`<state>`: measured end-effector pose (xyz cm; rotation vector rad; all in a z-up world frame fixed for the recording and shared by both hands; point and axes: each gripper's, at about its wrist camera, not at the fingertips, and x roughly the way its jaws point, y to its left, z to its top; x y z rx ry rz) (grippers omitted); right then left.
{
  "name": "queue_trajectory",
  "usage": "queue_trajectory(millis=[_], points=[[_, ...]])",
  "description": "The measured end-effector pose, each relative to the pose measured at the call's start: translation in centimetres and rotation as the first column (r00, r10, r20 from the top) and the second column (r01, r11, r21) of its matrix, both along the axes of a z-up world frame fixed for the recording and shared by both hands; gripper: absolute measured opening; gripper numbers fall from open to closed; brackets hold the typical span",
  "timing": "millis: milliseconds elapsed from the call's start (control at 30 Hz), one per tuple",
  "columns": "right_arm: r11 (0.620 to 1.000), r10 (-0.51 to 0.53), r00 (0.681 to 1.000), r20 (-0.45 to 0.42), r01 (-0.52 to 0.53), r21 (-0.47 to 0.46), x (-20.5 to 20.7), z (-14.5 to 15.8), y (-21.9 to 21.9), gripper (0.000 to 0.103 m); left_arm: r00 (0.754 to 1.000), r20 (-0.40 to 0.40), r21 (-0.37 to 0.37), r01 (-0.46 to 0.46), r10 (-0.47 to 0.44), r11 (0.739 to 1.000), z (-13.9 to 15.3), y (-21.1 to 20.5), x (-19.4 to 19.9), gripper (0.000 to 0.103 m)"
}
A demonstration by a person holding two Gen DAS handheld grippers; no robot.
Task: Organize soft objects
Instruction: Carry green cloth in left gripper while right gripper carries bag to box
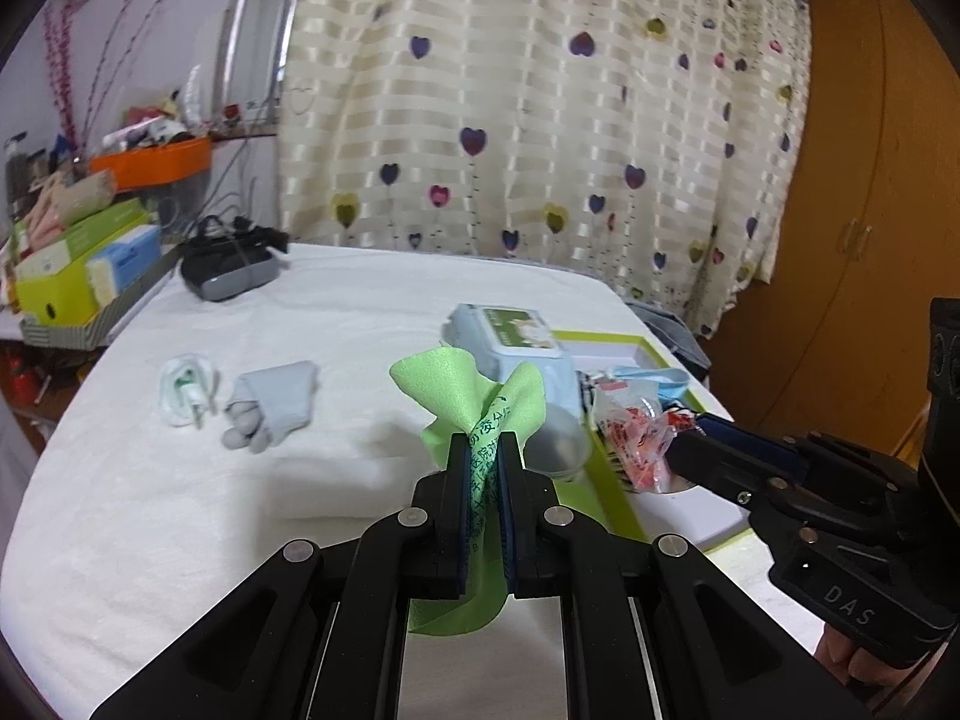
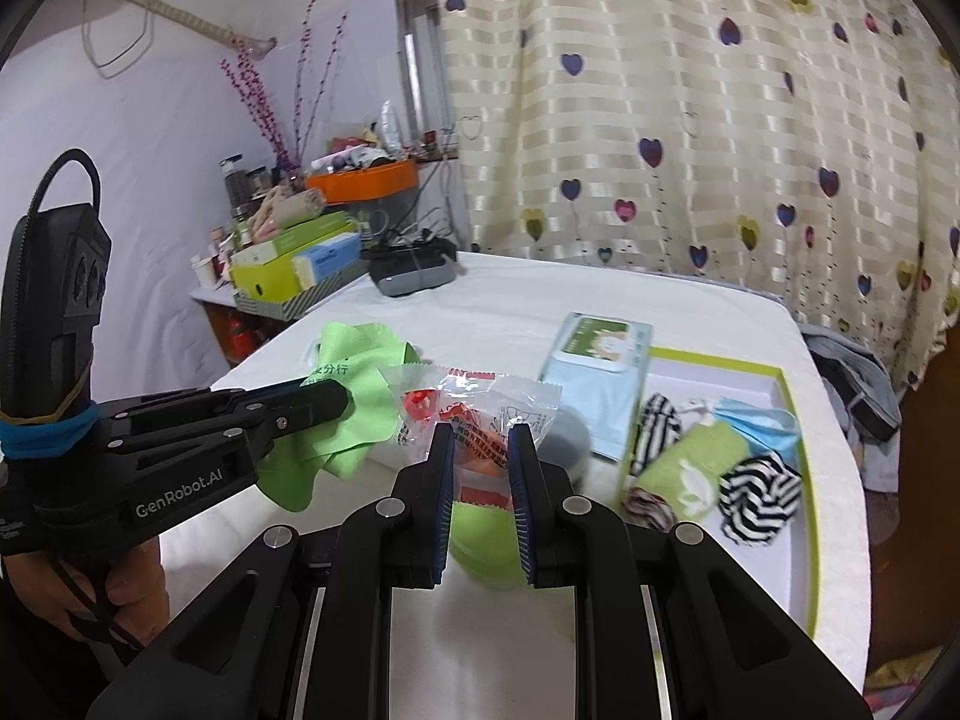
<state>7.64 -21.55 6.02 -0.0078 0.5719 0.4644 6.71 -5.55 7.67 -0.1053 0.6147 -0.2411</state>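
White bedsheet [image 1: 240, 510] fronts heart-print curtain [image 1: 540, 120].

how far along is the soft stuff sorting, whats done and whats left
Roughly midway. Done: striped socks, a green roll and a blue face mask already lie in the green-rimmed tray. In hand: the left gripper pinches a green cloth; the right gripper holds a clear snack packet. Left: the grey toe sock and white bundle lie on the white tabletop.
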Motion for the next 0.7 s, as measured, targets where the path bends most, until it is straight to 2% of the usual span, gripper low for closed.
queue_trajectory(millis=[700], points=[[0.991, -0.129, 0.990, -0.050, 0.130, 0.024, 0.4, -2.1, -7.4, 0.018, 0.985, -0.026, 0.036, 0.170, -0.169, 0.985, -0.7, -9.1, 1.3, 0.008]])
